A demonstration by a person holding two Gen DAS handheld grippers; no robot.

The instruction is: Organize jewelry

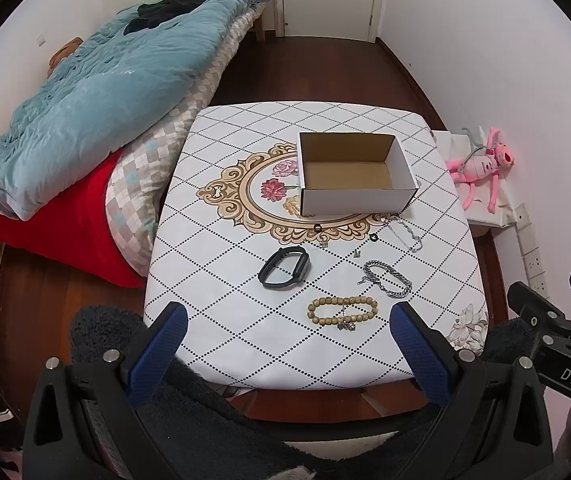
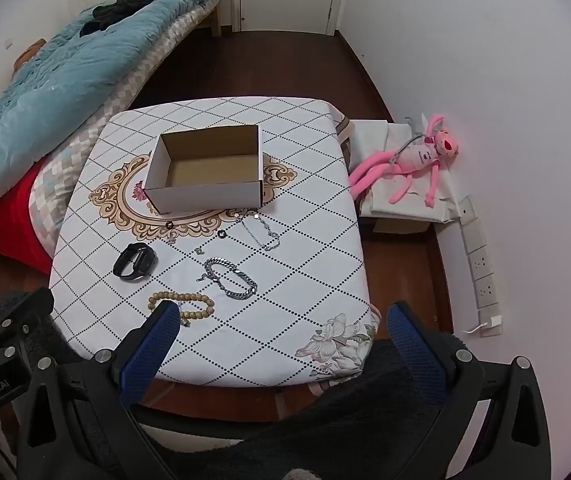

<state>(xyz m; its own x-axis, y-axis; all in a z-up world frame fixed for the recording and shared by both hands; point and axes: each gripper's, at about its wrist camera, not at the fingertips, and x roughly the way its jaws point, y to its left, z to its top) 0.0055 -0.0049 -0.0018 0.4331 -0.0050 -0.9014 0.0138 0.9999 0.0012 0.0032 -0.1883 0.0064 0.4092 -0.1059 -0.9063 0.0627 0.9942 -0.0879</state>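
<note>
An open, empty cardboard box (image 1: 355, 174) (image 2: 205, 172) stands on the table (image 1: 245, 340) (image 2: 305, 280). In front of it lie a black wristband (image 1: 284, 267) (image 2: 134, 262), a wooden bead bracelet (image 1: 342, 310) (image 2: 189, 304), a thick silver chain bracelet (image 1: 388, 279) (image 2: 230, 278), a thin silver chain (image 1: 403, 234) (image 2: 261, 230), and small rings and charms (image 1: 373, 237) (image 2: 221, 233). My left gripper (image 1: 285, 340) is open and empty above the table's near edge. My right gripper (image 2: 281, 340) is open and empty above the near right corner.
A bed with a blue quilt (image 1: 97, 92) (image 2: 45, 72) and a red blanket (image 1: 53, 232) lies to the left. A pink plush toy (image 1: 481, 164) (image 2: 413, 160) lies on a white box by the right wall, near wall sockets (image 2: 481, 268).
</note>
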